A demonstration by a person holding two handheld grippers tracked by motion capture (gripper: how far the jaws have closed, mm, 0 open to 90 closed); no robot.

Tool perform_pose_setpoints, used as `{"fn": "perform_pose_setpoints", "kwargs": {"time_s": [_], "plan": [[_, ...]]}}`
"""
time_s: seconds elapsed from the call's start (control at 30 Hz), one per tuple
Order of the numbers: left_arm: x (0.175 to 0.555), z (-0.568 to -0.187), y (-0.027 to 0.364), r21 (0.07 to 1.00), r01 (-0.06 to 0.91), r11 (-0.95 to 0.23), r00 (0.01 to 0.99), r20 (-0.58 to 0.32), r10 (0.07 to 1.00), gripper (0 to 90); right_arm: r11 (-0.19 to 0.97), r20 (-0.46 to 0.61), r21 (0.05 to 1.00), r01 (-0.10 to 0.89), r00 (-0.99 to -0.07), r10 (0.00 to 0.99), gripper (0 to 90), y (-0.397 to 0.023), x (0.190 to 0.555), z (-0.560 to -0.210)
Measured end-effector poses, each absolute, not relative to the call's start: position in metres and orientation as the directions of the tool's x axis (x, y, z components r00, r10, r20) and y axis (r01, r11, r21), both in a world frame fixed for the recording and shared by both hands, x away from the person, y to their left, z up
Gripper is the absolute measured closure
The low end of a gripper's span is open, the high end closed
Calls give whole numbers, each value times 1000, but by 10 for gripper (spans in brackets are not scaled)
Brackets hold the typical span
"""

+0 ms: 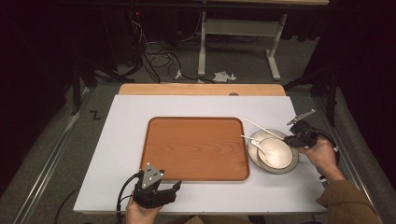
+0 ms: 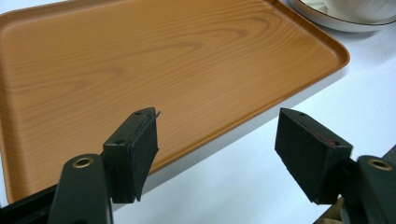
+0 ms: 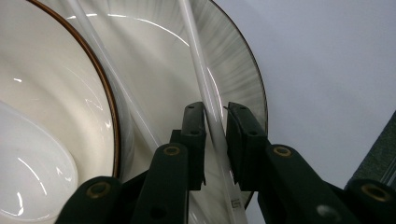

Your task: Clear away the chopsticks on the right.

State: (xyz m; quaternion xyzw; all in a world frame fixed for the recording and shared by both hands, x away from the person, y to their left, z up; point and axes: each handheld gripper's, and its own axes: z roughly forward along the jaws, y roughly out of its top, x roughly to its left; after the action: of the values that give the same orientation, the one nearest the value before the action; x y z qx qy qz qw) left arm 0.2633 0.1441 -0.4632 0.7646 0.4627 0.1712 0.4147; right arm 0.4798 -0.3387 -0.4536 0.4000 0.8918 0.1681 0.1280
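A: From the high view, what is lying on the white counter (image 1: 121,140)?

B: A wooden tray (image 1: 194,148) is sitting in the middle, bare. Just beside its right edge a plate (image 1: 289,165) is carrying a bowl (image 1: 275,153), with a white spoon (image 1: 254,143) resting in them and a white chopstick (image 1: 261,127) slanting off toward the far left. The right gripper (image 1: 288,138) is reaching in at the plate's right rim, held by a hand (image 1: 322,156). The left gripper (image 1: 173,186) is hovering at the near edge, just in front of the tray.

A: And the left gripper view?

B: The left gripper (image 2: 217,149) is standing spread wide, nothing between its jaws, pointing over the tray's (image 2: 163,56) near rim. The plate (image 2: 336,21) is peeking in at the top right.

A: The right gripper view?

B: The right gripper (image 3: 215,133) is pinching one chopstick (image 3: 201,74) between nearly closed jaws, above the plate (image 3: 238,60). A second chopstick (image 3: 109,65) is lying just beside it, next to the bowl (image 3: 51,102).
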Motion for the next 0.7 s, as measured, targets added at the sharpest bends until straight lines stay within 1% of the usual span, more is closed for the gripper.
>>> {"fn": "perform_pose_setpoints", "kwargs": {"time_s": [0.17,0.4,0.43,0.67,0.7], "plan": [[264,-463,144,792,566,-230,514,-121,850,298,640,-110,400,656,-659,744,839,-337,480,-454],[266,-464,143,788,570,-234,521,-127,844,299,650,-137,408,641,-661,738,850,-336,478,-454],[268,-465,141,786,569,-242,528,-124,840,299,631,-133,438,640,-648,750,852,-336,475,-452],[274,-465,134,785,560,-265,559,-122,820,298,616,-144,494,614,-641,754,854,-340,459,-441],[277,-465,131,783,558,-274,570,-122,812,298,608,-143,506,612,-635,759,854,-342,453,-435]]}}
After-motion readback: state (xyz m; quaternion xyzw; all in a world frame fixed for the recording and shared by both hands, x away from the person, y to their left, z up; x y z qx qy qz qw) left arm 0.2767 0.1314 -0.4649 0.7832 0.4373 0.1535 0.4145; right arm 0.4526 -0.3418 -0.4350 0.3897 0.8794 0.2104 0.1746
